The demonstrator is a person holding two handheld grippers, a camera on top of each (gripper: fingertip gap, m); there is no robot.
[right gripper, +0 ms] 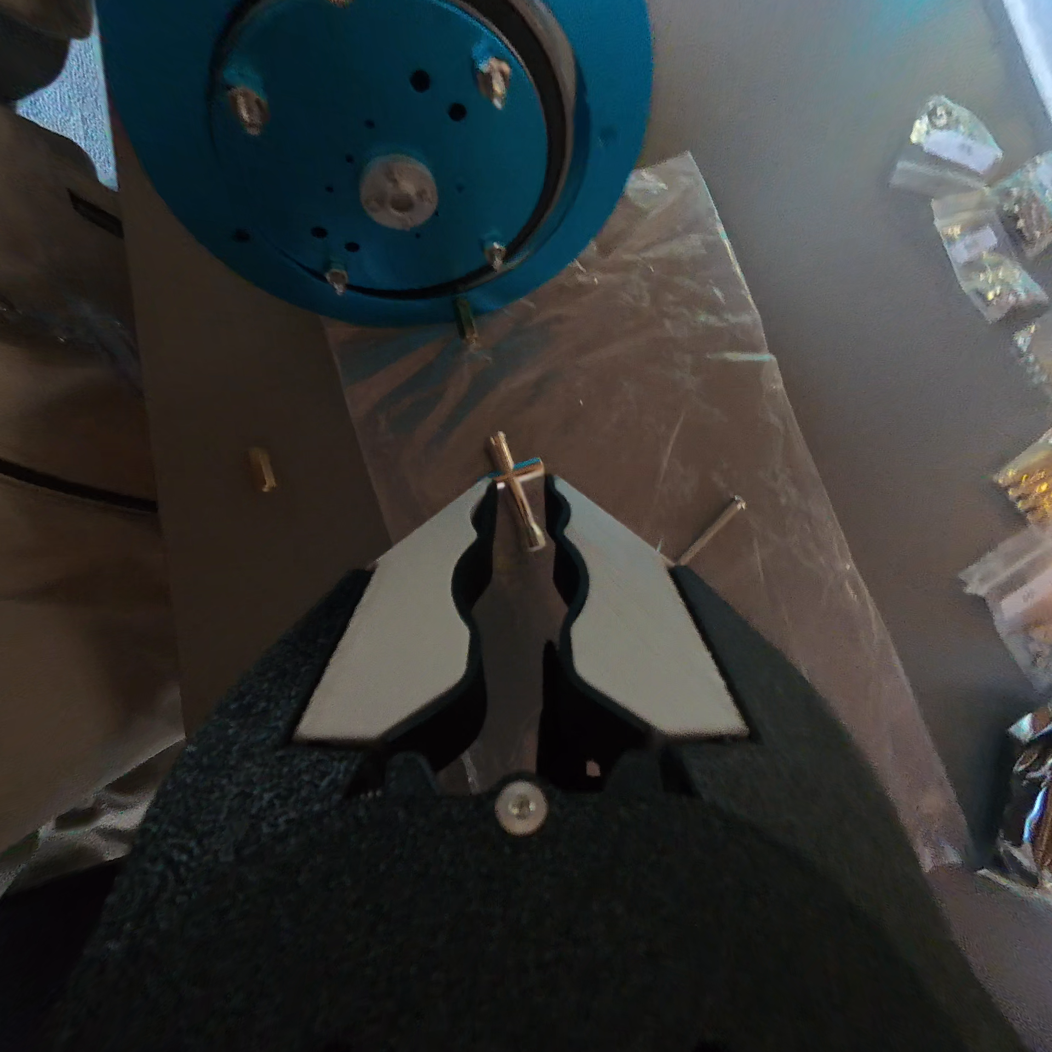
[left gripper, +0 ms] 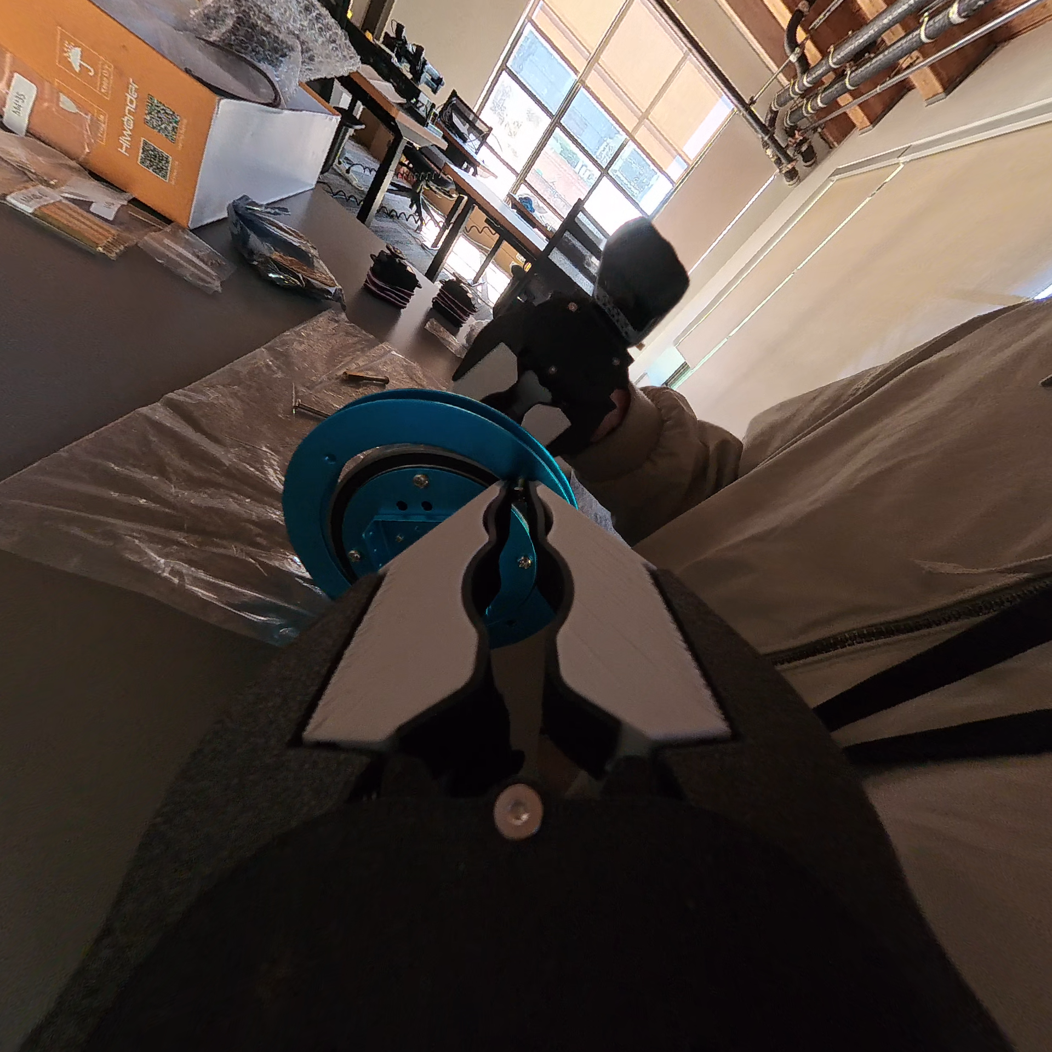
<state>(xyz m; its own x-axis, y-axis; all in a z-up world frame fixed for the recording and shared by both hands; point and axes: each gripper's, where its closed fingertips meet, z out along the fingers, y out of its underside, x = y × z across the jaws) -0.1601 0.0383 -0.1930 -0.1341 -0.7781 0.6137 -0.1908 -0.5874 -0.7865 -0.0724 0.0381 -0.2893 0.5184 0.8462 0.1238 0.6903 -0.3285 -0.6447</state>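
A round blue metal disc assembly (left gripper: 319, 484) with screws in its inner plate is held on edge above a clear plastic sheet (left gripper: 171, 484). My left gripper (left gripper: 515, 484) is shut on the disc's rim. In the right wrist view the disc (right gripper: 370, 159) faces the camera, and a brass standoff (right gripper: 465, 321) sticks out of its lower rim. My right gripper (right gripper: 518, 484) is shut on a small cross-shaped metal wrench (right gripper: 515, 495), just below the disc. The right gripper also shows in the left wrist view (left gripper: 506, 415), behind the disc, held by a hand in a tan sleeve.
A loose brass standoff (right gripper: 262, 469) and a long screw (right gripper: 711, 526) lie on the dark table (left gripper: 85, 341). Bags of small parts (right gripper: 979, 227) lie at the right. An orange and white box (left gripper: 142, 114) and black parts (left gripper: 393, 279) stand farther back. A tan jacket (left gripper: 854, 512) fills the right. Across from one pair of fingers to the other is roughly 12 cm.
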